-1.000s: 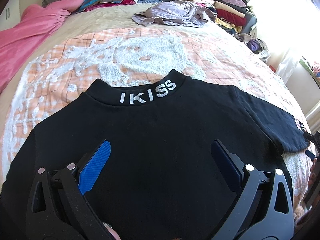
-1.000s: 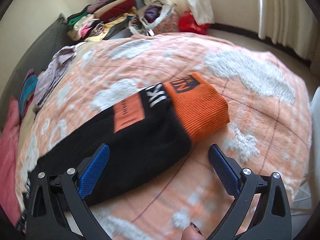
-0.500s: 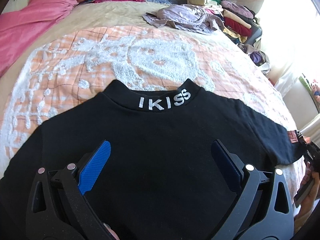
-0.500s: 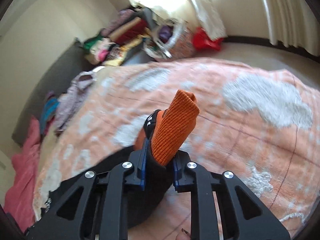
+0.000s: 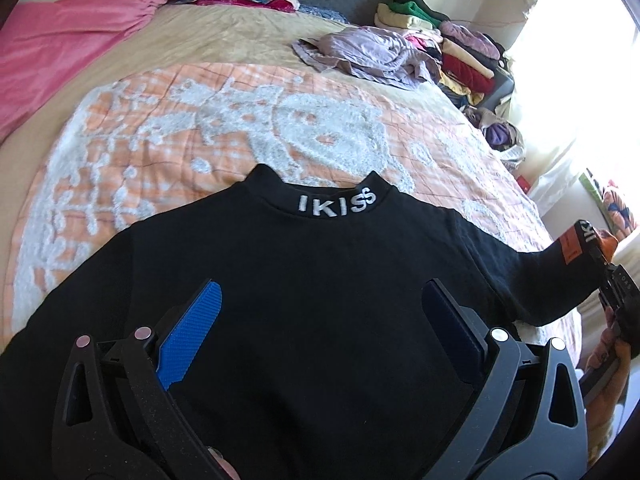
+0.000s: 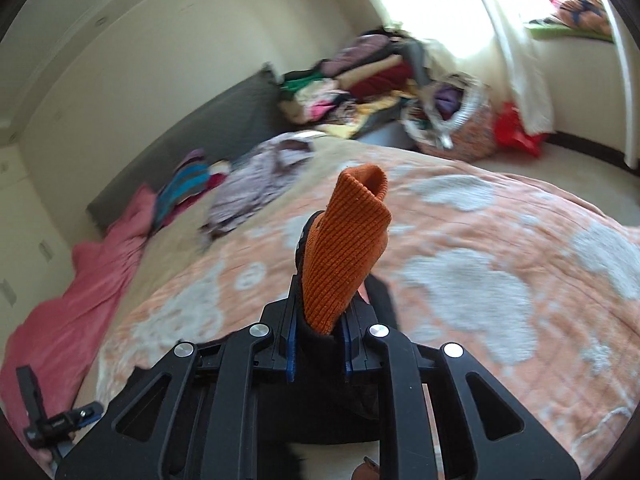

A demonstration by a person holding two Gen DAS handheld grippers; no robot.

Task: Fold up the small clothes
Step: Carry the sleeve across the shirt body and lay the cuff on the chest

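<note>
One sleeve (image 5: 536,280) clamped in your right hand-held gripper (image 6: 318,354), left (image 5: 320,328) hung released; next, fold it across the black top (image 5: 304,280)

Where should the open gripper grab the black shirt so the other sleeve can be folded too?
Probably the left sleeve's cuff end, coming from the shirt's outer left edge. The black shirt lies flat, and the right gripper already pinches the orange cuff that way. The left gripper hangs open over the chest, where flat cloth offers no edge.

Sweatshirt (image 5: 320,280) lies on the quilt (image 5: 200,128); clothes pile (image 5: 448,52) apparently beyond the quilt's far-right corner
</note>
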